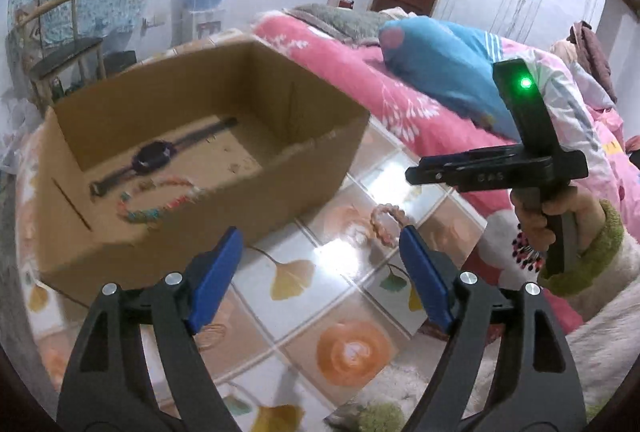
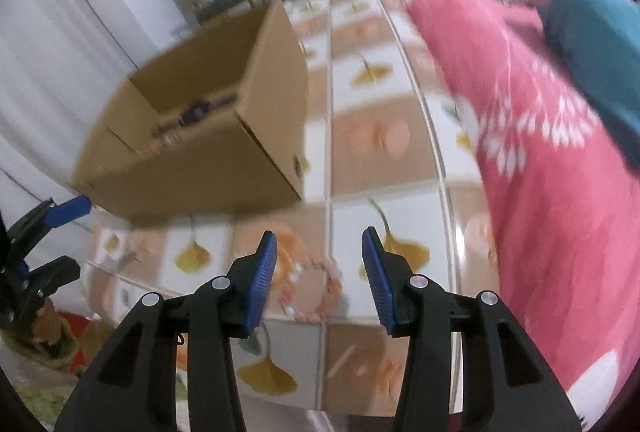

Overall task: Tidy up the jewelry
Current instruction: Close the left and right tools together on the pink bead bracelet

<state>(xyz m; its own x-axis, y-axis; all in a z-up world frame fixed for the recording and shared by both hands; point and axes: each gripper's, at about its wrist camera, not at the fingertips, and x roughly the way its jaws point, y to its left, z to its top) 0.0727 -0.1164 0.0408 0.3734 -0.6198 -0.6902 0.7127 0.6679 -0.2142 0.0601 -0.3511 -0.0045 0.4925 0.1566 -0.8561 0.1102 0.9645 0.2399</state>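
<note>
An open cardboard box (image 1: 256, 200) stands on the table; a dark wristwatch (image 1: 154, 156) and a multicoloured bead bracelet (image 1: 156, 206) lie on its floor. A pink bead bracelet (image 1: 386, 224) lies on the tabletop to the right of the box. My left gripper (image 1: 318, 236) hovers open and empty beside the box's near corner. My right gripper (image 2: 320, 236) is open above the pink bracelet (image 2: 334, 288), which lies on the table just beyond the fingers and apart from the pads. The box (image 2: 192, 172) is up left in the right wrist view, and the left gripper (image 2: 68, 238) shows at the left edge.
The table (image 1: 352, 352) has a glossy cover with leaf and flower squares. A bed with a pink quilt (image 1: 360, 72) and a blue pillow (image 1: 444, 72) runs along its right side. A hand in a green-cuffed sleeve (image 1: 596, 252) holds the right tool. A chair (image 1: 60, 48) stands far left.
</note>
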